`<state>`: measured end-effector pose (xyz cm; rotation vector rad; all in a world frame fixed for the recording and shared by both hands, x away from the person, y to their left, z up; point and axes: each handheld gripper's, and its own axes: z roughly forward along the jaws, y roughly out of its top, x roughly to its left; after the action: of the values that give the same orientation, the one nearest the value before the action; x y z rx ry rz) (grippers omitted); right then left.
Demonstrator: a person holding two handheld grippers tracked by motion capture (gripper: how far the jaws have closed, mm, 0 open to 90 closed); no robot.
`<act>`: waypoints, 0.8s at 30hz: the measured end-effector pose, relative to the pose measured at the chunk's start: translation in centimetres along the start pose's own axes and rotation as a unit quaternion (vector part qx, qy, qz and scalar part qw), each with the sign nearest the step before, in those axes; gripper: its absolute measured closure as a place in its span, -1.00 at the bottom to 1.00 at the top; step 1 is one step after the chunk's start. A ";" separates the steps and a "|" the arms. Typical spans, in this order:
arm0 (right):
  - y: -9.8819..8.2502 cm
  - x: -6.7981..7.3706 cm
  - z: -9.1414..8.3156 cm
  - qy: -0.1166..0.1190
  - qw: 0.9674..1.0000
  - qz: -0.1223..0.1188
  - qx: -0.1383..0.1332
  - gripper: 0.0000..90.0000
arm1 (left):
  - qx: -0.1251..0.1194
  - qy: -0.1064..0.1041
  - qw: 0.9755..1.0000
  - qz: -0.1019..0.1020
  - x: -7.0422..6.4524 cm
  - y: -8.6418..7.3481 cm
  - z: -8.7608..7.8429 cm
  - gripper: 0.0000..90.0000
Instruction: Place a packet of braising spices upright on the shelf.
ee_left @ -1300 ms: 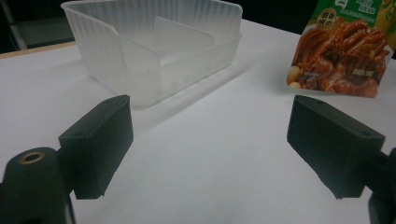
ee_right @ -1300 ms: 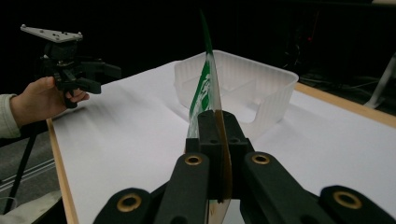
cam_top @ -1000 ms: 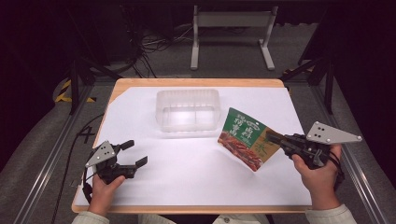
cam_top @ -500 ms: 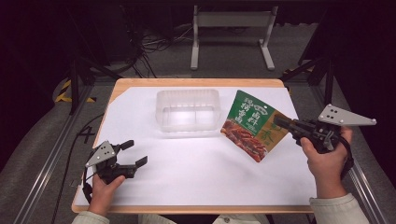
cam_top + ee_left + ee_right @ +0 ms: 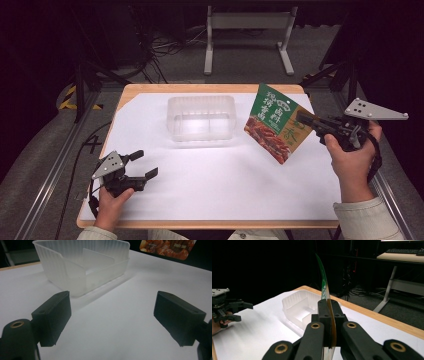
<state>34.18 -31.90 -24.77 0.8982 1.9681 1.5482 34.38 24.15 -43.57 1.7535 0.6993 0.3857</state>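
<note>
A green and red snack packet (image 5: 275, 122) hangs in the air over the right side of the table, to the right of the clear plastic tray (image 5: 201, 118). My right gripper (image 5: 303, 120) is shut on the packet's right edge. In the right gripper view the packet (image 5: 325, 287) stands edge-on between the closed jaws, with the tray (image 5: 298, 308) beyond it. My left gripper (image 5: 143, 164) rests at the table's front left, open and holding nothing. In the left gripper view its fingers (image 5: 53, 315) stand wide apart, facing the tray (image 5: 82, 267).
White paper (image 5: 220, 185) covers the wooden table (image 5: 135, 92). The tray has a low divider inside. Black stands and cables sit on the floor behind the table. The packet's lower edge (image 5: 167, 248) shows at the top of the left gripper view.
My right gripper has lifted the packet off the table and carried it up and slightly right. The left gripper has stayed where it was.
</note>
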 end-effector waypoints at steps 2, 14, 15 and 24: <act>0.2 0.0 0.1 0.000 1.000 0.001 0.000 1.00 | 0.001 0.000 1.000 0.001 0.0 0.0 0.0 -0.67; 3.0 0.4 1.5 0.004 1.000 0.004 0.000 1.00 | 0.001 0.012 1.000 0.005 -0.3 -0.2 -0.5 -0.67; 3.2 0.4 1.7 0.005 1.000 0.004 0.000 1.00 | 0.003 0.012 1.000 0.008 -0.3 -0.2 -0.6 -0.67; 5.1 0.8 3.4 0.021 1.000 0.011 -0.002 1.00 | 0.004 0.017 1.000 0.010 -0.4 -0.3 -0.9 -0.68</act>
<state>37.13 -28.35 -20.61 0.8951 1.9892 1.5950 33.46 24.60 -43.58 1.7658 0.7075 0.4282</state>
